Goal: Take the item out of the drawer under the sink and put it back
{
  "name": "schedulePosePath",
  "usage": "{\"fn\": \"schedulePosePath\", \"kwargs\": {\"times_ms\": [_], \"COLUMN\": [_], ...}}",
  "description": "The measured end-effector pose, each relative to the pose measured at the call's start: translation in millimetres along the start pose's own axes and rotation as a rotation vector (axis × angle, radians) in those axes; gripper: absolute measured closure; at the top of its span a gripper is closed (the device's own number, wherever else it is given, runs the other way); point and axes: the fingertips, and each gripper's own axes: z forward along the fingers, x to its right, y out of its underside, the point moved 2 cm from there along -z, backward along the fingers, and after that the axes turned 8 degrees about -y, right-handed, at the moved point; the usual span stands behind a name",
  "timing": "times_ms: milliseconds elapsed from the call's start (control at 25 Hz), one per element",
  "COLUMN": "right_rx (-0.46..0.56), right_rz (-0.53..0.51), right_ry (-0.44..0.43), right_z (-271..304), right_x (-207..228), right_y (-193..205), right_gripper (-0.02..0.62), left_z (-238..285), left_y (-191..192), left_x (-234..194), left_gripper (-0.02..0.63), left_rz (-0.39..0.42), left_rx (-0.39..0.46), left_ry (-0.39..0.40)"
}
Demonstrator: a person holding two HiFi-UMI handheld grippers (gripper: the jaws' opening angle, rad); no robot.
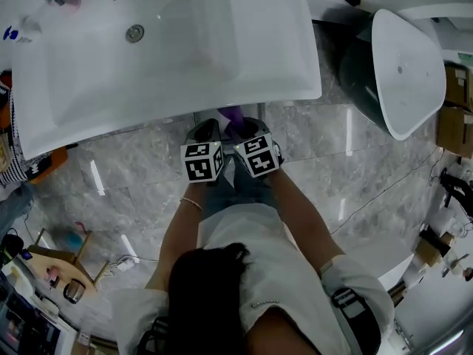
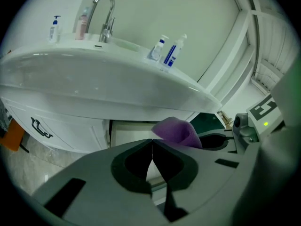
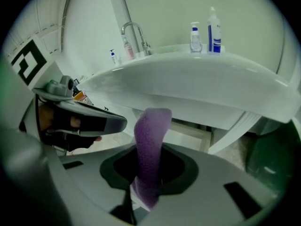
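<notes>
A soft purple foam-like item [image 3: 150, 145] stands up between the jaws of my right gripper [image 3: 149, 160], which is shut on it. In the head view the purple item [image 1: 232, 115] shows just below the front edge of the white sink [image 1: 170, 58], ahead of the right gripper [image 1: 250, 130]. My left gripper [image 2: 151, 143] is shut with nothing between its jaws, and the purple item [image 2: 177, 131] lies just to its right. Both grippers hang side by side in front of the pale drawer opening [image 2: 129, 133] under the sink; the drawer's inside is hidden.
A faucet [image 2: 104, 14] and several bottles [image 2: 170, 52] stand on the sink top. A white cabinet door with a dark handle [image 2: 41, 127] is at the left. A dark bin with a white lid [image 1: 403, 69] stands to the right on the marble floor [image 1: 126, 183].
</notes>
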Motion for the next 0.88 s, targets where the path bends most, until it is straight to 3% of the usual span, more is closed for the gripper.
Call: {"fn": "schedulePosePath", "kwargs": {"times_ms": [360, 680, 880], "right_rx": [-0.019, -0.029, -0.034], "right_rz": [0.096, 0.115, 0.118], "right_ry": [-0.003, -0.017, -0.008], "right_z": [32, 55, 70], "right_x": [18, 32, 42], "right_y": [12, 23, 30], "right_gripper": [0.502, 0.502, 0.501], "left_z": [25, 55, 75], "left_y": [28, 33, 40], "left_x": [-12, -20, -14], "left_gripper": [0.601, 0.601, 0.601], "left_rz": [-0.019, -0.019, 0.024], "left_rx": [-0.087, -0.102, -0.121], "left_ry": [-0.019, -0.04, -0.018]}}
